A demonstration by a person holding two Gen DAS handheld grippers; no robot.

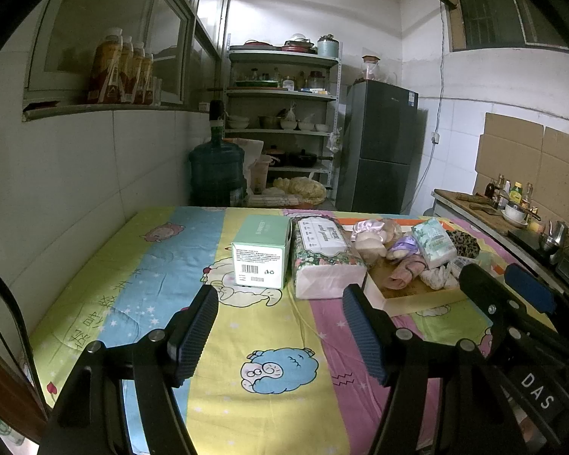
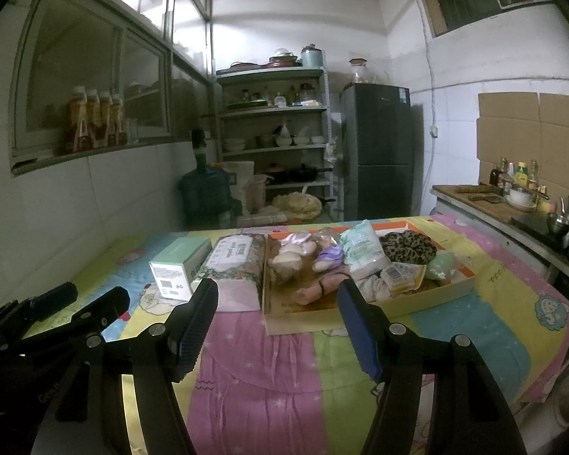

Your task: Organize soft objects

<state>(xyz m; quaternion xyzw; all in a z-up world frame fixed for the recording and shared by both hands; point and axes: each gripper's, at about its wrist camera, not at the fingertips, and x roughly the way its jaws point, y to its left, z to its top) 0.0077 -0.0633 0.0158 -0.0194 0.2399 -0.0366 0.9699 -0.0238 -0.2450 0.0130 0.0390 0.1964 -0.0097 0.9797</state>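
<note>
Bring your right gripper (image 2: 277, 318) low and level toward the tray (image 2: 428, 297), choosing one soft piece, the rolled pink cloth (image 2: 318, 290), and pinch its middle so it won't sag; both your grippers hang released, jaws wide, holding nothing; the tray lies just ahead, the left gripper (image 1: 278, 326) beside it.

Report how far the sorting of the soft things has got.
Done: little shows. The soft things sit heaped in the tray: scrunchies, leopard cloth, a wipes pack. The green box and the tissue pack stand beside it on the sheet.
In hand: nothing. The left tool and the right tool are both open and empty.
Left: nearly everything.
</note>
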